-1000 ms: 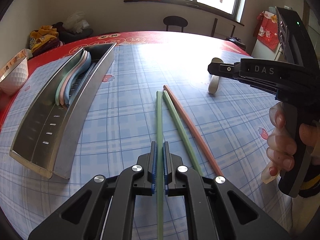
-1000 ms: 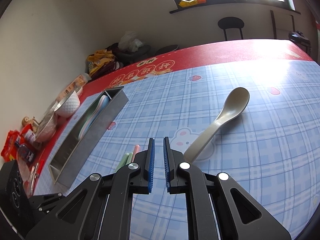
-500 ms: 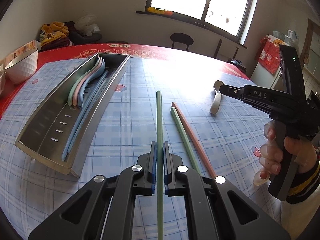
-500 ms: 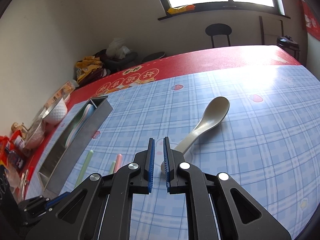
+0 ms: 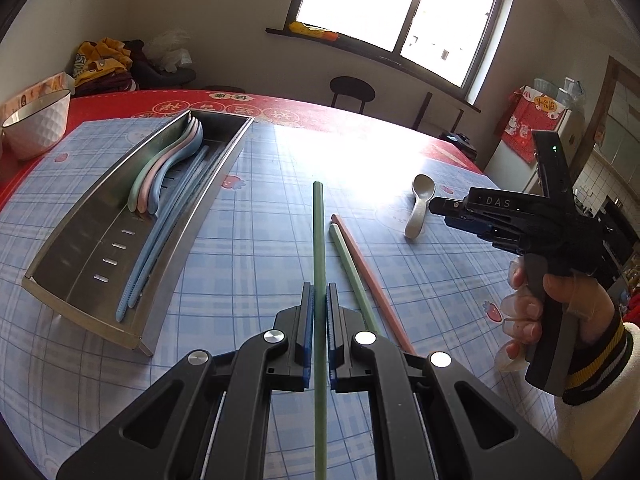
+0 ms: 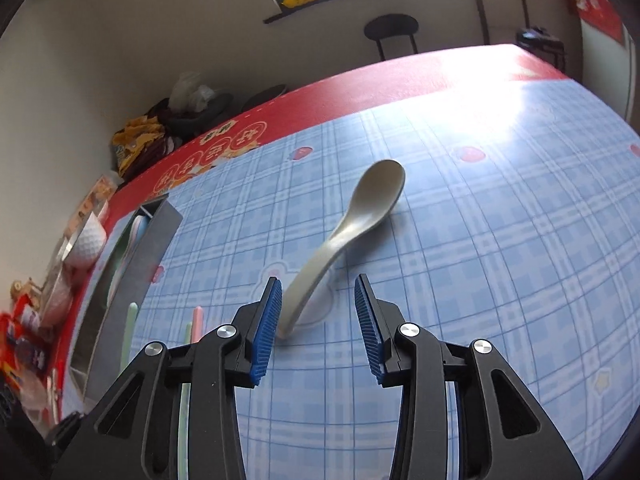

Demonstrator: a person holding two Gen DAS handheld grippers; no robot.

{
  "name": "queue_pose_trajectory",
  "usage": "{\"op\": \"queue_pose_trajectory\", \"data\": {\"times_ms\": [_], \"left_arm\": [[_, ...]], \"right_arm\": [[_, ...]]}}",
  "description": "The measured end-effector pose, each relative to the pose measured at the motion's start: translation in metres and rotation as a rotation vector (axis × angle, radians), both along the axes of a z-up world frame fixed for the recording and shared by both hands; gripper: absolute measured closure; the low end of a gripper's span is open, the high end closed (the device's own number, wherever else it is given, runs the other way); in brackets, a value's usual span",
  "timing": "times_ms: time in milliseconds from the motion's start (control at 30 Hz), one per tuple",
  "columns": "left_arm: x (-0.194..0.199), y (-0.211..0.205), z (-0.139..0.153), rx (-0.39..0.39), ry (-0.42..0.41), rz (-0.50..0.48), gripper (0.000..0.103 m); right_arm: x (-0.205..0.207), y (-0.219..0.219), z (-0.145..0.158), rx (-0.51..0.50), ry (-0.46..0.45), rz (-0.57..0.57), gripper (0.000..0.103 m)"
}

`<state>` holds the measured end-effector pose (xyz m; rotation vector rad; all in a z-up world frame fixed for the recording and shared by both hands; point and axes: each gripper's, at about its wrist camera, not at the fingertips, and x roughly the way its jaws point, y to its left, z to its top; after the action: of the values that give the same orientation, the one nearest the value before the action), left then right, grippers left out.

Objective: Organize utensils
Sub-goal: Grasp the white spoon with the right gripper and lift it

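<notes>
My left gripper [image 5: 319,308] is shut on a green chopstick [image 5: 318,240] and holds it lifted above the table, pointing away. A second green chopstick [image 5: 352,280] and a pink chopstick [image 5: 372,280] lie on the cloth just to its right. The steel utensil tray [image 5: 64,256] at the left holds green, pink and blue spoons [image 5: 160,176] and blue chopsticks [image 5: 160,248]. My right gripper [image 6: 318,312] is open, its fingers either side of the handle end of a beige spoon [image 6: 360,216] lying on the table; the spoon also shows in the left wrist view [image 5: 420,204].
A white bowl [image 5: 36,124] stands on the red table edge at the far left, with snack packets [image 6: 24,344] nearby. Clothes and bags are piled on a seat behind the table. A black stool [image 5: 352,88] stands under the window.
My left gripper has lifted the green chopstick off the table. My right gripper has opened and moved closer to the beige spoon's handle.
</notes>
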<state>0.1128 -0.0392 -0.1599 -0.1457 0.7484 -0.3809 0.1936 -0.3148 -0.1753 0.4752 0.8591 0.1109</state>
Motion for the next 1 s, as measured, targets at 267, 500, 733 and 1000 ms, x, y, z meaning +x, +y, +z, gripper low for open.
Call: {"op": "queue_pose_trajectory", "data": {"times_ms": [267,500,733,1000], "left_arm": [[0.000,0.003,0.000,-0.017,0.001,-0.009,0.097],[0.001,0.002,-0.001,-0.014,0.007,-0.013,0.097],[0.002,0.000,-0.001,-0.014,0.009,-0.013,0.097],[0.003,-0.004,-0.003,0.000,0.014,-0.018,0.097]], "right_arm": [[0.022,-0.002,-0.015,0.137,0.035,-0.053,0.065],[0.040,0.015,-0.014,0.120,0.031,-0.059,0.067],[0.044,0.011,-0.022,0.159,0.015,-0.082,0.085],[0.032,0.012,-0.015,0.259,-0.076,0.019,0.096]]}}
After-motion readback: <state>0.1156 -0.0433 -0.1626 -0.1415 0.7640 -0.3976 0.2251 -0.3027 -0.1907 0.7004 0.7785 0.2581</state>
